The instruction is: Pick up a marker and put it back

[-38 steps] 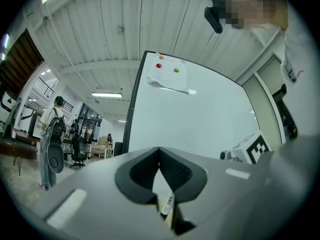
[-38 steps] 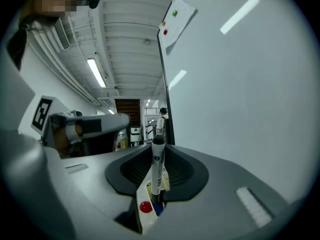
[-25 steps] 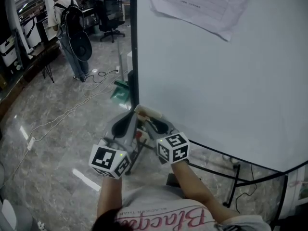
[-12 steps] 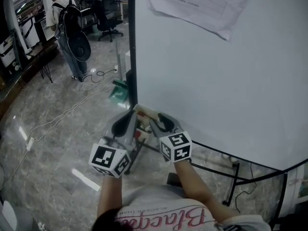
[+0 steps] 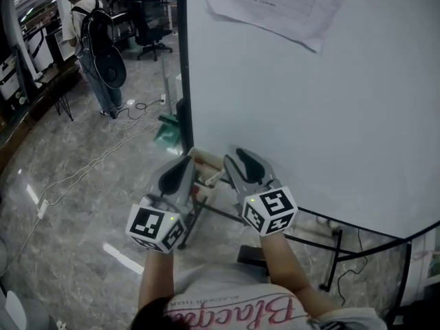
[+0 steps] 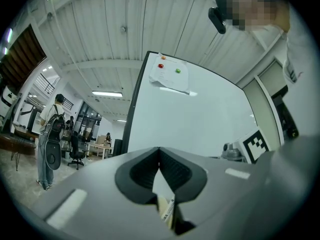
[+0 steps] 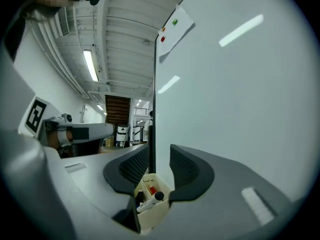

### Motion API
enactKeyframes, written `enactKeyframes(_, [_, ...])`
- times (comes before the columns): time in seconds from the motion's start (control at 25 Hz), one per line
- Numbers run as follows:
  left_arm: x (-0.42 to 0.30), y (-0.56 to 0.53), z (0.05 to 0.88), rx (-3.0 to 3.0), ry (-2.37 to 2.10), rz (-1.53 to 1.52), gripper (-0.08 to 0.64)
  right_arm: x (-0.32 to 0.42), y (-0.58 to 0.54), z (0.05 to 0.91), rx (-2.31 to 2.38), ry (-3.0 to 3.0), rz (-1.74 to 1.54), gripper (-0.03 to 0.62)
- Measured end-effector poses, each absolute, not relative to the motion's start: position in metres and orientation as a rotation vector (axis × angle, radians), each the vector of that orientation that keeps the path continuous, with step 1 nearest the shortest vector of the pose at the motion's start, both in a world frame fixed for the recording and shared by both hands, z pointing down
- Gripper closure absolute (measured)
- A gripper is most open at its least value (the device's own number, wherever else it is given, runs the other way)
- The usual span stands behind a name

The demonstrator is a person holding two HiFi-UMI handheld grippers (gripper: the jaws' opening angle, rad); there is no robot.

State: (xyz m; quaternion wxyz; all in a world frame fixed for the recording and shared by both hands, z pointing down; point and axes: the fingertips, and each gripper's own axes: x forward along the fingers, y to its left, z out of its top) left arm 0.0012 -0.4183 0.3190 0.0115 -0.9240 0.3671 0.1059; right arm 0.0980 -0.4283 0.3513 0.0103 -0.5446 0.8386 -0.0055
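A cream marker holder [image 5: 205, 165] hangs at the whiteboard's [image 5: 309, 115] lower left corner. In the right gripper view the holder [image 7: 154, 213] shows through the jaw gap. Inside it lie a white marker with a black cap [image 7: 150, 203] and a red one [image 7: 151, 189]. My right gripper [image 5: 242, 158] sits just right of the holder. Its jaws [image 7: 159, 156] stand apart, closing slightly, and nothing is between them. My left gripper [image 5: 183, 165] is at the holder's left end. Its tips [image 6: 159, 154] meet, and a cream edge [image 6: 165, 209] shows below them.
The whiteboard stands on a black frame [image 5: 323, 222] over a marble floor. A paper sheet [image 5: 275, 5] is pinned at the top of the board. Cables [image 5: 103, 153] trail across the floor. A person with a backpack [image 5: 96, 40] stands far left by desks and chairs.
My right gripper has pulled back to the right, away from the holder, and its jaws have spread. The left gripper has stayed in place.
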Motion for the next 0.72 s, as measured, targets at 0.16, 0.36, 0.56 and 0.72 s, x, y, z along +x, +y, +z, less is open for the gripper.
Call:
enactKeyframes(0.16, [0.004,-0.416,0.316,-2.882,1.129,0.334,0.560,0.102,-0.419,0.340,-1.713,2.590,0.027,0.591])
enactKeyframes(0.36, [0.009,-0.414,0.315,-2.880,1.103,0.334,0.560,0.101,-0.414,0.339,-1.707,2.610,0.042,0.591])
enactKeyframes(0.56, [0.013,-0.411,0.313,-2.882,1.087,0.333,0.560,0.102,-0.409,0.336,-1.705,2.616,0.059,0.591])
enactKeyframes(0.72, [0.015,-0.410,0.312,-2.886,1.082,0.338,0.560,0.104,-0.408,0.334,-1.695,2.619,0.053,0.591])
